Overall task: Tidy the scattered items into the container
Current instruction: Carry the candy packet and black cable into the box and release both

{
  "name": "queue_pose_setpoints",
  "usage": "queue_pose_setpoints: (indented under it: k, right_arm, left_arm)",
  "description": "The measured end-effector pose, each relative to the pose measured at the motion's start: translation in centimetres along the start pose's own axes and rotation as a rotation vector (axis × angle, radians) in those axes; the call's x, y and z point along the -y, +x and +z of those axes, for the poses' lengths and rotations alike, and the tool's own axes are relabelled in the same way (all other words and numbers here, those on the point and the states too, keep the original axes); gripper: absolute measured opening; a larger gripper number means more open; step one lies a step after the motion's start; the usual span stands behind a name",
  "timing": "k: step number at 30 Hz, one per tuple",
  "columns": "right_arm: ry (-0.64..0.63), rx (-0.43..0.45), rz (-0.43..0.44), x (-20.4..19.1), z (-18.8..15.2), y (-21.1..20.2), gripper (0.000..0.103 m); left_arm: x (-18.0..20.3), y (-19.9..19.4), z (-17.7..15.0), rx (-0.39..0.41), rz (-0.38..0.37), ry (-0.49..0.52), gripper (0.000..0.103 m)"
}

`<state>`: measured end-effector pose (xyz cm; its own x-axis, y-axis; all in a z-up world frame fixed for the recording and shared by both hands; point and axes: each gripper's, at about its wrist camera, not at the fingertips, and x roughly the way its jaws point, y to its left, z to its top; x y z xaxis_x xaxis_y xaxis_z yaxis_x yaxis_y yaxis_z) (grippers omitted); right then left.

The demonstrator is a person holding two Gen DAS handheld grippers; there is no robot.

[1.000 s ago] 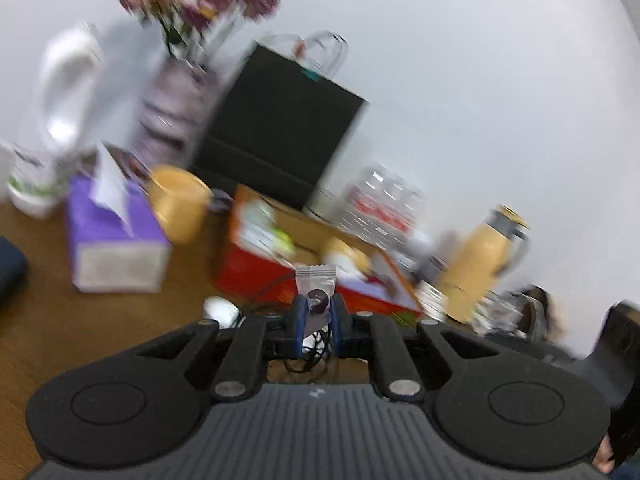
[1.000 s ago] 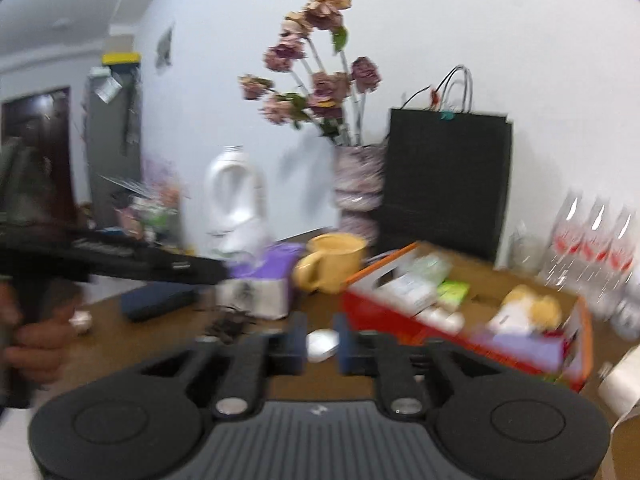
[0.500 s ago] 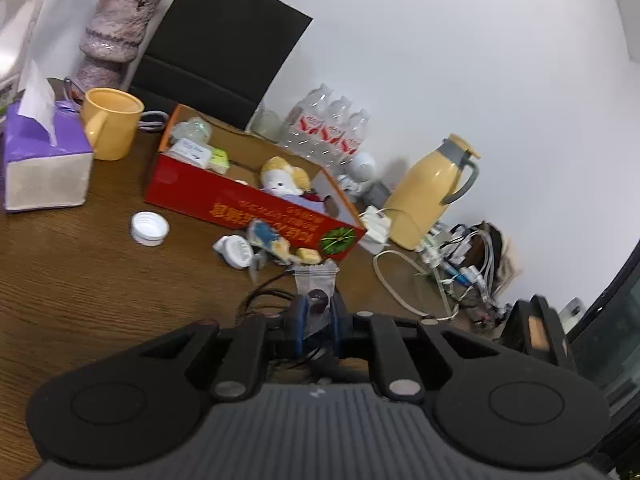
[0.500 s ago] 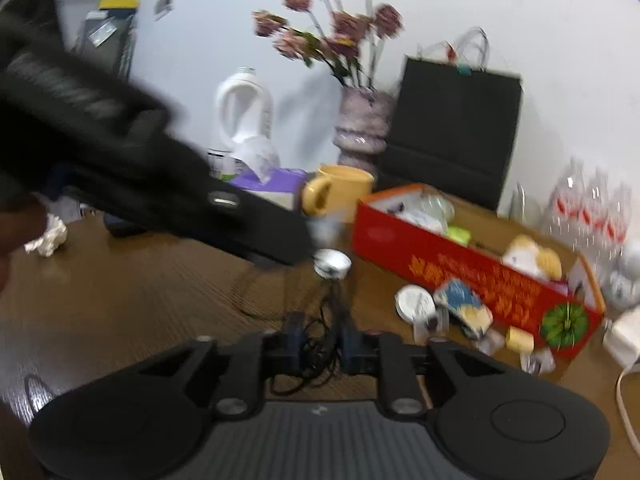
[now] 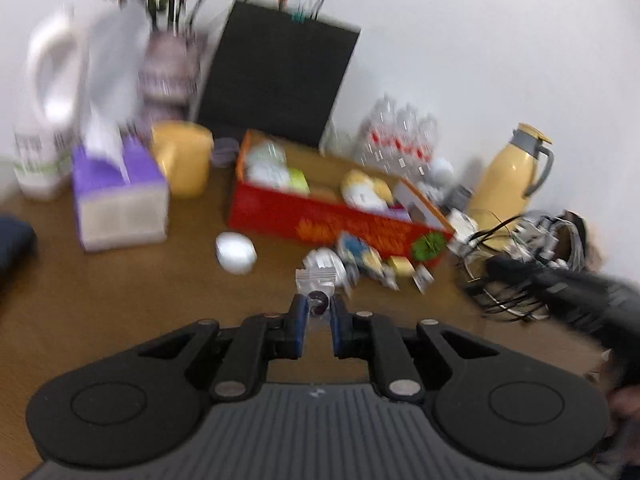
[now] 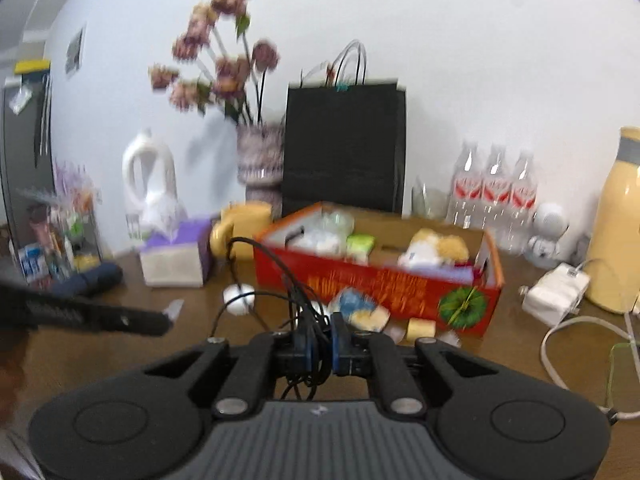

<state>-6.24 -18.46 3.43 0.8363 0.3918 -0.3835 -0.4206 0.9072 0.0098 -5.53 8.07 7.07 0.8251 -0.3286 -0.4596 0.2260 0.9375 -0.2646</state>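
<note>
Ahead of both hand-held grippers and slightly right sits the red cardboard box (image 6: pixel 376 280), open top up, long side facing them. The left hand-held gripper (image 5: pixel 318 316) is clamped on a small clear sachet (image 5: pixel 316 284); the right hand-held gripper (image 6: pixel 320 340) pinches a tangled black cable (image 6: pixel 280 276) and seems nearer the box.

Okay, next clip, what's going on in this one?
A person is tidying a cluttered wooden table into a red cardboard box. The left tongs pinch a small clear packet with something dark inside; the right tongs grip a tangled black cable. Both are short of the box, and several small items lie in front of it.
</note>
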Motion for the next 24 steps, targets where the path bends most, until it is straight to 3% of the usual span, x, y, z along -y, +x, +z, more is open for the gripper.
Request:
queue_pose_setpoints:
  k: [3,9,11,15,19,24]
  right_arm:
    - [-0.02,0.062,-0.006,0.6,2.7,-2.5,0.008]
    - [-0.066,0.111,-0.018,2.2,8.8,-3.4,0.008]
    - [-0.065,0.117,-0.034,3.0,11.5,-2.9,0.008]
    - [-0.009,0.116,-0.052,5.2,17.0,-1.3,0.008]
    - [0.041,0.07,-0.032,7.2,21.8,3.5,0.009]
    - [0.052,-0.037,-0.065,8.9,23.7,11.7,0.009]
  left_arm:
    - [1.1,-1.3,0.8,0.081,0.036,0.043,0.013]
    - [4.4,-1.6,6.6,0.196,-0.003,0.116,0.014]
    - [5.2,-0.2,9.6,0.182,-0.047,0.113,0.014]
    - [6.3,3.4,16.1,0.166,-0.053,0.122,0.014]
    - [7.4,8.8,21.4,0.13,-0.033,0.148,0.014]
    - [6.7,17.9,23.5,0.015,0.031,0.153,0.014]
